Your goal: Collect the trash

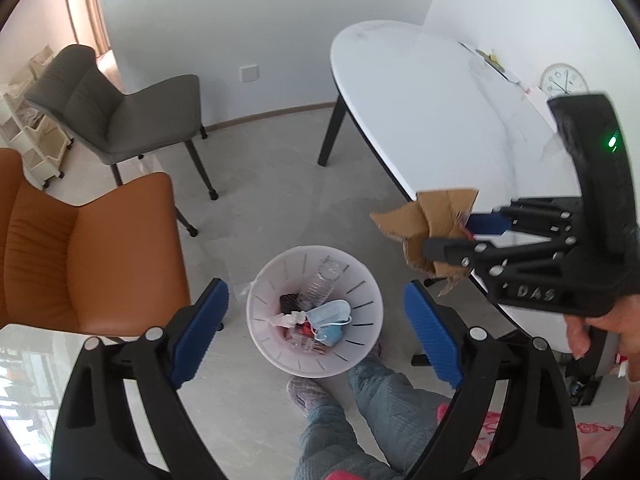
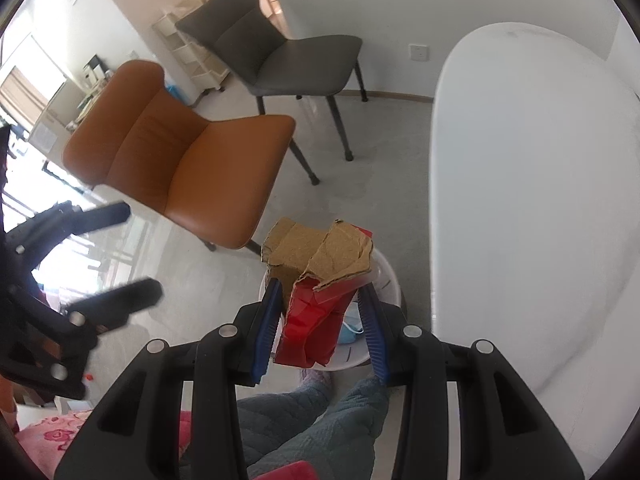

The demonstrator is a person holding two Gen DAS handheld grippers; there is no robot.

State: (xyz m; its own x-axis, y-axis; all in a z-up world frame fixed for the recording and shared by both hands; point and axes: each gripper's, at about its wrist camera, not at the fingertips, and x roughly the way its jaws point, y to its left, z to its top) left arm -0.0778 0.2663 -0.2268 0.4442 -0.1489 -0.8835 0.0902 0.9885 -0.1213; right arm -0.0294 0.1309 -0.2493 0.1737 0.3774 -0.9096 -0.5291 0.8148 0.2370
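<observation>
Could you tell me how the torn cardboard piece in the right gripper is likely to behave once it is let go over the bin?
The cardboard piece looks crumpled and thin, so probably light and somewhat floppy. Its ragged flaps may catch air, so it could tumble rather than drop straight. It spans much of the bin, so it might snag the rim.

white slotted bin (image 1: 360,340), brown-and-red cardboard (image 2: 320,292), orange chair (image 2: 180,152), grey chair (image 1: 120,108).
</observation>
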